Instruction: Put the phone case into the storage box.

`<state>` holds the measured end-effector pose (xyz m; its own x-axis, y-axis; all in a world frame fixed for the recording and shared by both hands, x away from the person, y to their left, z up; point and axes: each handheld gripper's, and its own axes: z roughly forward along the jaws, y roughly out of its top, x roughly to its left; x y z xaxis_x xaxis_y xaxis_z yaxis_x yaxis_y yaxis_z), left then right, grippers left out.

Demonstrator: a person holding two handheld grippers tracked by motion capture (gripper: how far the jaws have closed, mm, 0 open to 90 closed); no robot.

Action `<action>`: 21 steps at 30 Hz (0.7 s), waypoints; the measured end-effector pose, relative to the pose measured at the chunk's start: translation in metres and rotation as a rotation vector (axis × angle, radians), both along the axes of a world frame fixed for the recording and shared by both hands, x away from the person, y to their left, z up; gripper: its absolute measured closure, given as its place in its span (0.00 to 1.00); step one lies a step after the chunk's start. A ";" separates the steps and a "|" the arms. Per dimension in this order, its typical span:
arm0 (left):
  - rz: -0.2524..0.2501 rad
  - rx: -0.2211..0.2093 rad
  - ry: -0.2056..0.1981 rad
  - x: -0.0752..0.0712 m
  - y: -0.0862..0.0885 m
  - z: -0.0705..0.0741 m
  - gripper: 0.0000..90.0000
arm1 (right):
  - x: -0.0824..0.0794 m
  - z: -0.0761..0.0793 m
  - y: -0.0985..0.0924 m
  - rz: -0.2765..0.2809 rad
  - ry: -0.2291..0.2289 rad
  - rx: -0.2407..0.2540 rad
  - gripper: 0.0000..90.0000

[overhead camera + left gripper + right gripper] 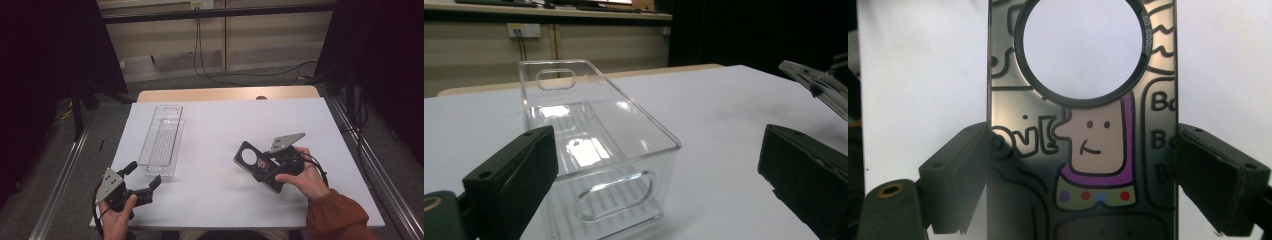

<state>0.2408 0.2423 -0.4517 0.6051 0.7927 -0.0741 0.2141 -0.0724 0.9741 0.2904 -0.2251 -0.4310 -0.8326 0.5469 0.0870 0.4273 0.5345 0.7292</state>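
A clear plastic bin [161, 142] lies lengthwise on the white table, left of centre. My left gripper [144, 175] is open near the front left corner, just short of the bin's near end. In the left gripper view the bin [646, 130] is empty and sits between and beyond that gripper's [656, 150] spread jaws. My right gripper [267, 167] is at the right, shut on a dark phone case [254, 166] with a round hole. In the right gripper view the case [1013, 75] carries cartoon drawings, and the gripper [1080, 165] clamps its two long edges.
A white sheet [225, 120] covers the table, with a wooden strip [225, 93] at its far edge. Metal rails [372, 165] run along both sides. Cables [260, 75] lie on the floor beyond. The right gripper's grey plate [819, 82] shows at the right of the left gripper view.
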 end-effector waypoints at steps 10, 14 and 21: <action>-0.036 -0.003 0.018 0.003 -0.008 0.003 0.02 | -0.001 0.002 -0.005 0.009 -0.037 0.090 0.14; -0.065 -0.001 0.015 0.002 -0.012 0.005 0.02 | -0.002 0.001 -0.005 0.014 -0.052 0.119 0.14; -0.113 0.025 0.008 0.003 -0.020 0.007 0.02 | -0.004 -0.001 -0.003 0.016 -0.060 0.136 0.14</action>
